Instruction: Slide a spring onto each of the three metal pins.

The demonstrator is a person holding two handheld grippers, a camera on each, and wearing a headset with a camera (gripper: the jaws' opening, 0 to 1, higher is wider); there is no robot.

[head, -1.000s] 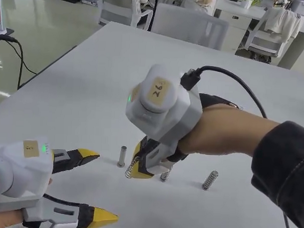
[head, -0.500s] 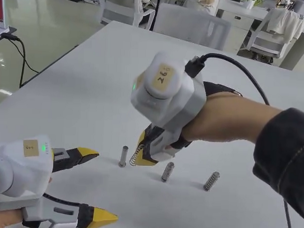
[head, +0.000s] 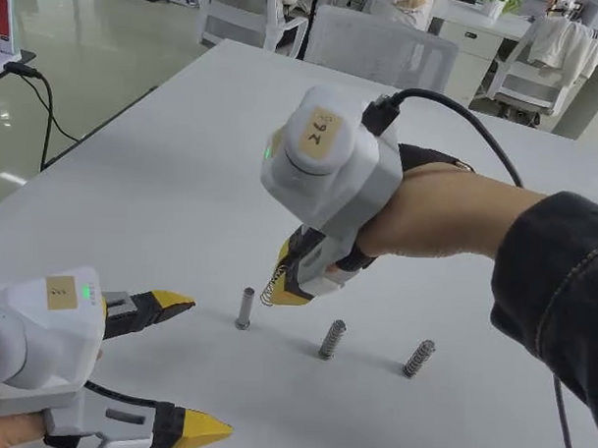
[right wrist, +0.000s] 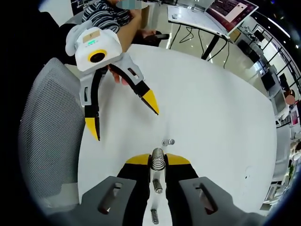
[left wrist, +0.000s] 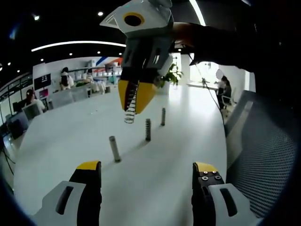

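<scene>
1. The right gripper (head: 289, 288) hangs above the table (head: 163, 180), its jaws clamped on a spring (head: 270, 285) that sticks out at a tilt
2. The spring's lower end is just above and beside the bare pin (head: 245, 308), apart from it
3. In the head view, a second pin (head: 331, 339) and a third pin (head: 418, 358) stand to the right of the bare pin, each already wearing a spring
4. The left gripper (head: 186, 366) sits at the near left, jaws wide apart and holding nothing

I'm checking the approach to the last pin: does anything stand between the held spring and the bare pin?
Nothing visible does. The spring, clamped in the right gripper, hangs above and beside the bare pin with only air between. The left gripper sits open, off to one side.
</scene>
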